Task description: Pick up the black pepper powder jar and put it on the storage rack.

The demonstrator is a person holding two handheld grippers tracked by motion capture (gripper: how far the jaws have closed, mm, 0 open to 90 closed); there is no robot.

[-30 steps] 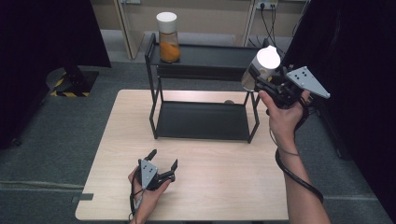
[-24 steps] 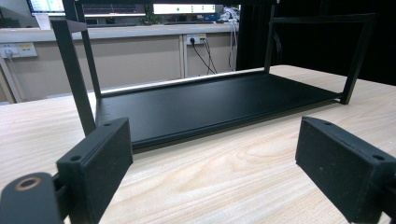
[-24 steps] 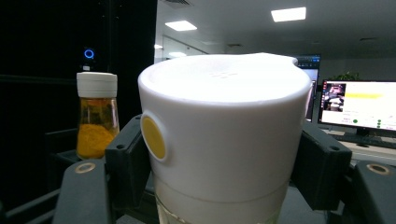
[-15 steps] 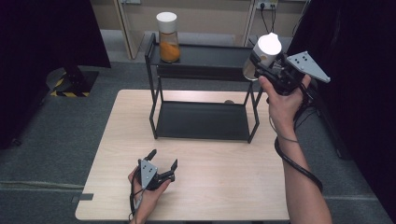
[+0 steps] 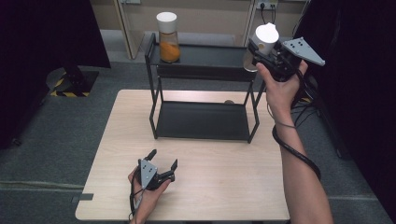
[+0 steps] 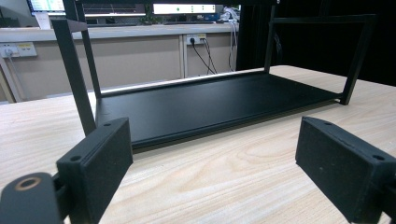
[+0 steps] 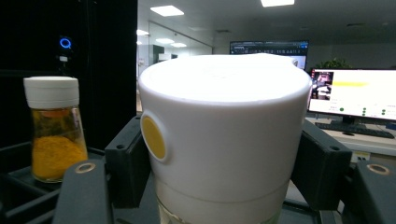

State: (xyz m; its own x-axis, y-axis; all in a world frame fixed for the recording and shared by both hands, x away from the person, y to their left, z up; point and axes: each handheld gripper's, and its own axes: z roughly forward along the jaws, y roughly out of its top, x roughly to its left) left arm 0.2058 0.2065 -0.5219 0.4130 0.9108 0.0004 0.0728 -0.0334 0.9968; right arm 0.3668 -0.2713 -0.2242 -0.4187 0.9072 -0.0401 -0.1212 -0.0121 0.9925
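Note:
My right gripper (image 5: 264, 46) is shut on a white-capped jar (image 5: 266, 36), held in the air above the right end of the black rack's top shelf (image 5: 210, 56). In the right gripper view both pads press the jar's white cap (image 7: 224, 121), which has a yellow dot on its side. A second jar (image 5: 168, 37) with a white lid and orange powder stands at the left of the top shelf, also seen as the orange jar (image 7: 53, 128). My left gripper (image 5: 162, 161) rests on the table's front, open and with nothing in it, facing the rack's lower shelf (image 6: 210, 105).
The two-tier black metal rack (image 5: 201, 121) stands at the back half of the wooden table (image 5: 224, 186). A cable trails from the right forearm. Grey floor surrounds the table; dark curtains hang left and right.
My right hand has carried the white-capped jar up and toward the rack's top shelf. The left gripper has stayed in place.

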